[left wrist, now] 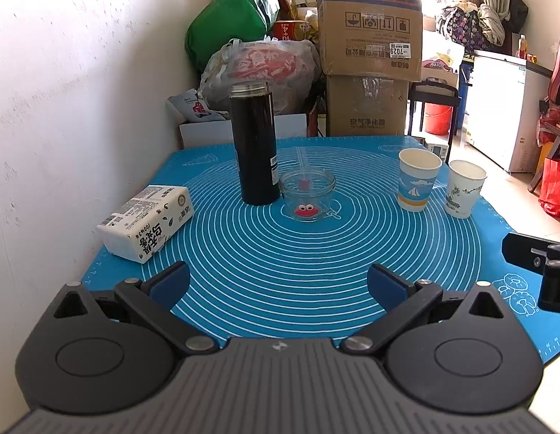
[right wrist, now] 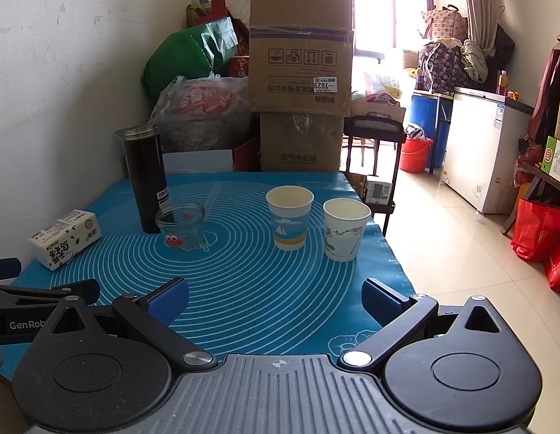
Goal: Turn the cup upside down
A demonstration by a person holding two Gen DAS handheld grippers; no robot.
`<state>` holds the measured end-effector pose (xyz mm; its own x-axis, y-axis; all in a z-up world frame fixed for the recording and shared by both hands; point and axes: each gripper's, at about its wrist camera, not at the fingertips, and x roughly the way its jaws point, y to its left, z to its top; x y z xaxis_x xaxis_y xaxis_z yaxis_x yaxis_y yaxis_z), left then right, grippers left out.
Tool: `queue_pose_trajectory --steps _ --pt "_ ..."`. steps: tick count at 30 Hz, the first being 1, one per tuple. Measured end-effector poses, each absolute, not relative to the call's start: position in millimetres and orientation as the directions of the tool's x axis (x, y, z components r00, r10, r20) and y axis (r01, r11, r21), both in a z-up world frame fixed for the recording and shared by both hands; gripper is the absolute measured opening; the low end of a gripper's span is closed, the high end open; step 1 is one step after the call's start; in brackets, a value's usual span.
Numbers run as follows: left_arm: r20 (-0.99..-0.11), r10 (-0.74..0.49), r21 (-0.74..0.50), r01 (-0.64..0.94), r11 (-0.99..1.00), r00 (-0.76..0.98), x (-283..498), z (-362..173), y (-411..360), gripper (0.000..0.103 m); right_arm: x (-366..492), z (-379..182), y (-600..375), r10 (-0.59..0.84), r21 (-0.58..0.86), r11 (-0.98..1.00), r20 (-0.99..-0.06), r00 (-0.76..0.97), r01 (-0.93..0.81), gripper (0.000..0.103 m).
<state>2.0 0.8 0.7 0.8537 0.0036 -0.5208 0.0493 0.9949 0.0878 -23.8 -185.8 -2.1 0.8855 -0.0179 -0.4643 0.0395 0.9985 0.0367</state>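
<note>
Both the left gripper (left wrist: 278, 282) and right gripper (right wrist: 274, 298) are held wide apart, empty. Two upright paper cups stand near the table's right edge: the blue cup (right wrist: 289, 217) and the white cup (right wrist: 345, 229). Being light and easily crushed, either is best taken gently at mid-wall.

Two paper cups (right wrist: 289, 217) (right wrist: 345, 228) upright at frame centre-right, side by side on the mat (right wrist: 244, 289). At left, jar (right wrist: 180, 226) touching flask (right wrist: 146, 177); tissue pack (right wrist: 64, 238) far left.

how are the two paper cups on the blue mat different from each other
The sailboat cup has a blue print with a yellow band; the white cup carries a pale plant sketch. The sailboat cup stands nearer the glass jar, the white cup nearer the mat's edge. Both stand upright, mouths open.
</note>
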Motion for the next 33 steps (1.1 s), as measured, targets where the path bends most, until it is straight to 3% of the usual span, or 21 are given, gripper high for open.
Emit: queue_pose_trajectory --steps 33 --pt "-0.521 0.016 0.090 0.037 0.995 0.853 2.9 -1.0 4.6 0.103 -22.6 -1.1 -182.5 -0.027 0.039 0.998 -0.465 0.885 0.051 0.103"
